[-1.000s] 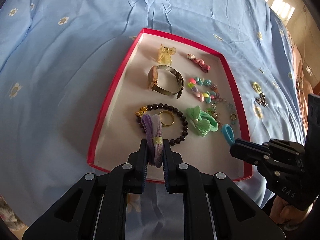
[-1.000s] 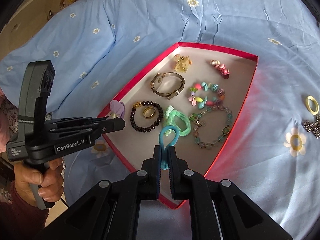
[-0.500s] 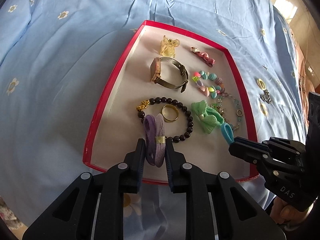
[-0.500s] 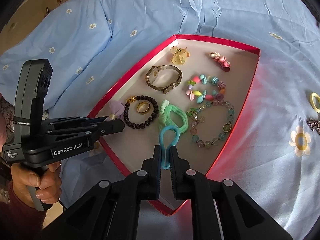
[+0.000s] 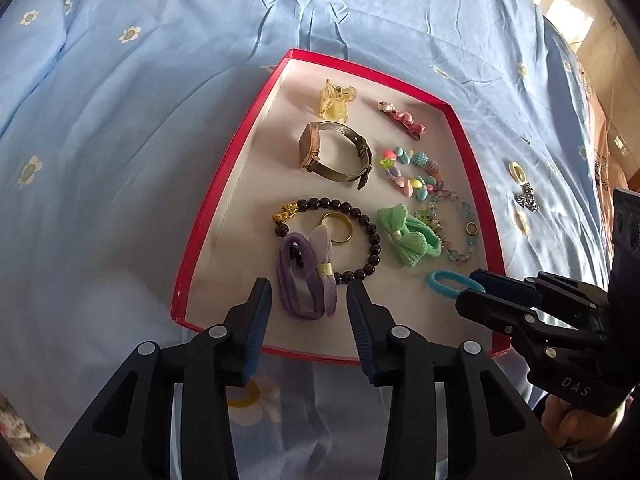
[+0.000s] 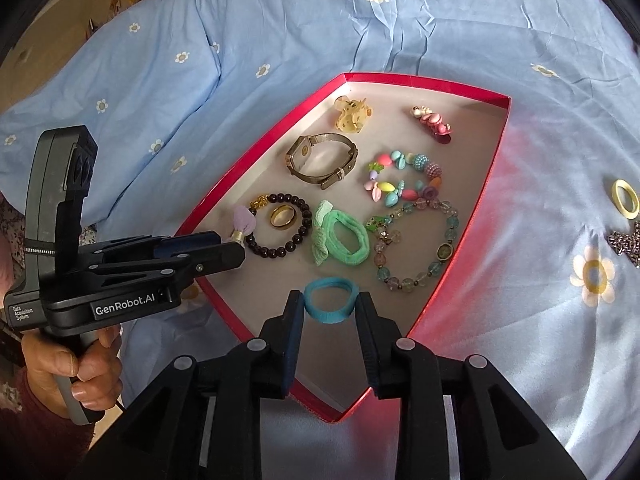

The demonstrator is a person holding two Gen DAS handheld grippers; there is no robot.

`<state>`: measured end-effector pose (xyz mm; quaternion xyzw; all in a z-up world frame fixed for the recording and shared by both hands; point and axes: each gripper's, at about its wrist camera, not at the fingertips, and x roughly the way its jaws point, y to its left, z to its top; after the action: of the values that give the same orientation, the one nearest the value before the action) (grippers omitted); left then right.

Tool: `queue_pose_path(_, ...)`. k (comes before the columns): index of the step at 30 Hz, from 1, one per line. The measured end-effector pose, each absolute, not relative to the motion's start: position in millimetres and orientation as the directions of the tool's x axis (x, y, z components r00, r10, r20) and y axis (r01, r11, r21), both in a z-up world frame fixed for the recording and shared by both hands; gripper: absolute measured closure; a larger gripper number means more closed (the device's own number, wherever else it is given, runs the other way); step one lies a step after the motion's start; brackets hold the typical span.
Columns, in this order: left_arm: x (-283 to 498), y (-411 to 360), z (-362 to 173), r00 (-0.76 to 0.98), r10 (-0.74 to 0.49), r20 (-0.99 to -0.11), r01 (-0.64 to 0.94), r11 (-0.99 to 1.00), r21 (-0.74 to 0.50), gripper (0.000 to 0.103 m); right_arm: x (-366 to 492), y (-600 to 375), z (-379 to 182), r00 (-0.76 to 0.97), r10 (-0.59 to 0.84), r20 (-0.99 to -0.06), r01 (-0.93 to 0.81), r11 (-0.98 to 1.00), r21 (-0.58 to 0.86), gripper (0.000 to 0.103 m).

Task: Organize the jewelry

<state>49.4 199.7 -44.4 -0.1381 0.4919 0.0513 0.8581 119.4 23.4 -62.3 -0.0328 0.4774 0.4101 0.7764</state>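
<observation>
A red-rimmed tray (image 5: 224, 184) (image 6: 256, 160) lies on a blue flowered sheet. In the left wrist view a purple hair tie (image 5: 306, 280) with a pale bow rests on the tray floor, partly over the dark bead bracelet (image 5: 370, 240). It lies between the fingers of my left gripper (image 5: 309, 286), whose jaws are opening clear of it. In the right wrist view a blue hair tie (image 6: 330, 300) sits round and slack on the tray between the spreading fingers of my right gripper (image 6: 330, 298). That gripper's jaws are opening too.
The tray also holds a yellow claw clip (image 5: 336, 100), a watch (image 5: 332, 156), a pink clip (image 5: 404, 118), a pastel bead bracelet (image 5: 414, 174), a gold ring (image 5: 338, 228), a green bow tie (image 5: 408, 236) and a glass bead bracelet (image 6: 420, 240). A yellow ring (image 6: 624, 196) and a chain (image 6: 626, 240) lie on the sheet.
Both grippers went from shut to open. The purple tie dropped flat onto the tray from the left jaws, and the blue tie sprang round out of the right jaws.
</observation>
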Motion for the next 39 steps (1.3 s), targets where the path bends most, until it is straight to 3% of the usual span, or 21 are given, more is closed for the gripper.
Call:
queue_pose_path(21,37.4,198.3,-32.7,0.538,-0.04,-0.842,-0.234,0.952,-0.195,0.057,110.0,14.2,-51.7,0.233,0.618,-0.751,-0.669,0.662,0.338,0.068)
queue_pose_path(24,32.0,201.5,-28.2,0.556,-0.042,-0.83,-0.248,0.945,-0.214,0.052,109.7,8.8,-46.0,0.252,0.628,-0.736,-0.667,0.664,0.338,0.068)
queue_pose_path(25,29.8,202.7,-26.6,0.564,-0.043,-0.825,-0.255,0.941,-0.224,0.048,109.5,7.1,-43.6,0.259,0.634,-0.729,-0.665,0.664,0.341,0.066)
queue_pose_path(27,25.7,204.6,-24.2,0.577,-0.042,-0.816,-0.268,0.933,-0.238,0.042,109.4,2.4,-39.4,0.278,0.644,-0.713,-0.659,0.668,0.346,0.048)
queue_pose_path(35,0.0,209.4,-21.2,0.64,-0.034,-0.767,-0.326,0.893,-0.311,0.016,102.3,-28.6,-30.9,0.377,0.718,-0.586,-0.625,0.664,0.411,0.03)
queue_pose_path(39,-11.1,207.3,-24.7,0.664,-0.049,-0.746,-0.338,0.87,-0.358,0.014,97.0,-39.2,-31.5,0.4,0.736,-0.547,-0.614,0.658,0.436,0.024)
